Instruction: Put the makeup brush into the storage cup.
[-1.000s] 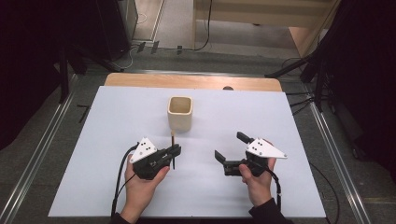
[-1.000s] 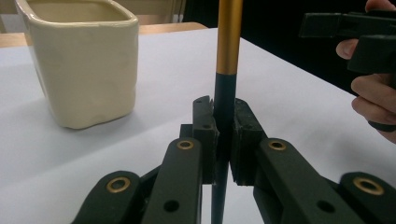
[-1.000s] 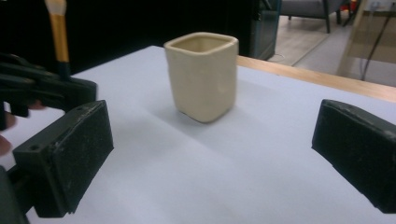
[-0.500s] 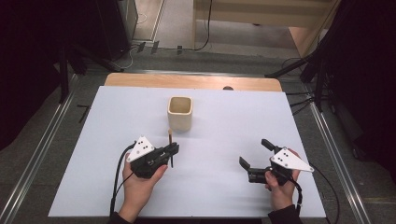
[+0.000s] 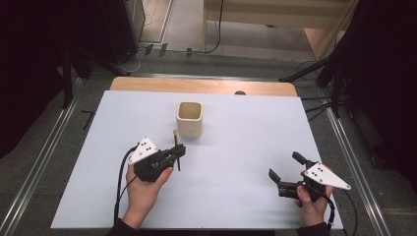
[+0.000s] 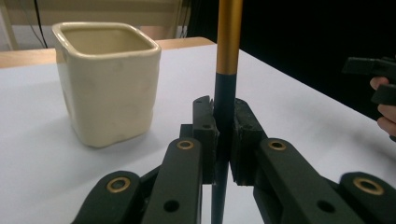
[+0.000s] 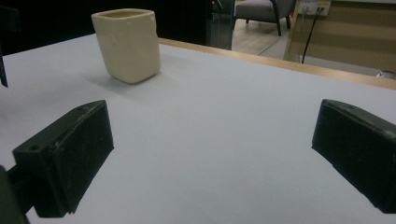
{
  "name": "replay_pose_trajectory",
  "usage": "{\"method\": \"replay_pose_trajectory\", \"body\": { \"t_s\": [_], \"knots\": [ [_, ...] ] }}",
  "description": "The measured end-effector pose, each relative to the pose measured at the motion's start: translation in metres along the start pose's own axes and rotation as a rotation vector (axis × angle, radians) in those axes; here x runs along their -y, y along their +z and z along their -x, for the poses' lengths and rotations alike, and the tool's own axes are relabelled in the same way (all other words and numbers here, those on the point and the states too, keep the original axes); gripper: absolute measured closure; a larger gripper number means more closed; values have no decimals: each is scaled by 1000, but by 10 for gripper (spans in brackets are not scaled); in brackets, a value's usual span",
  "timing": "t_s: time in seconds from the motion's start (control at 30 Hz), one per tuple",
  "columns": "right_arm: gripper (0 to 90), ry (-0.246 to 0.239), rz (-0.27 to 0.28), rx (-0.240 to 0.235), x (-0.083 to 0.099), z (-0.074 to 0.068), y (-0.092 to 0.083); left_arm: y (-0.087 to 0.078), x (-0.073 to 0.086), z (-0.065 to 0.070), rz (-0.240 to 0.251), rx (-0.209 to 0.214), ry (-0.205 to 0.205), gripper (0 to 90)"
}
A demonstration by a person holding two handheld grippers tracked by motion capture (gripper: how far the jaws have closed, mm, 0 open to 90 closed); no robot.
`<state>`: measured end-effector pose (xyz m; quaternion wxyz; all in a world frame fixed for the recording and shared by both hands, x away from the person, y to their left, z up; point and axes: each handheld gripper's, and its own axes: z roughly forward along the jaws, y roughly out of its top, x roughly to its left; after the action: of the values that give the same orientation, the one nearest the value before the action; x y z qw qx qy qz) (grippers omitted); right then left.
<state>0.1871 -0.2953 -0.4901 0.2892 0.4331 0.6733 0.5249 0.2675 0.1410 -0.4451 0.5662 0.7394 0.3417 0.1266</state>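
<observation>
A cream square cup (image 5: 190, 118) (image 6: 108, 81) (image 7: 127, 44) stands upright at the middle back of the white table. My left gripper (image 5: 180, 151) (image 6: 223, 135) is shut on a thin stick (image 5: 176, 147) (image 6: 227, 70) with a dark lower part and a golden upper part; it stands a little in front and to the left of the cup. At the table's front right, my right gripper (image 5: 286, 167) (image 7: 210, 149) is open with nothing between its jaws, low over the bare tabletop.
A wooden strip (image 5: 201, 86) runs along the table's far edge. Metal rails (image 5: 351, 157) flank both sides. The white tabletop (image 5: 236, 147) lies bare between the two grippers.
My right gripper has moved toward the front right corner of the table, away from the middle. The left gripper with the stick has stayed in place.
</observation>
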Motion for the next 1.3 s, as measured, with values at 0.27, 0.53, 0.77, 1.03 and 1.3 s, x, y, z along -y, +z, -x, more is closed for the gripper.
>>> {"method": "replay_pose_trajectory", "body": {
  "t_s": [0.27,0.53,0.77,1.03,1.3],
  "knots": [
    [0,-2,-14,0,6,6,-8,4,-18,-6,22,-7,3,835],
    [0,-1,-11,-6,7,8,-9,5,-40,-14,42,-17,17,835],
    [0,-2,-17,-15,7,6,-8,7,-57,-21,51,-23,24,835],
    [0,-3,-22,-17,8,7,-7,9,-72,-26,76,-14,22,835],
    [0,-3,-19,-19,8,7,-6,14,-80,-33,87,-29,24,835]
  ]
}}
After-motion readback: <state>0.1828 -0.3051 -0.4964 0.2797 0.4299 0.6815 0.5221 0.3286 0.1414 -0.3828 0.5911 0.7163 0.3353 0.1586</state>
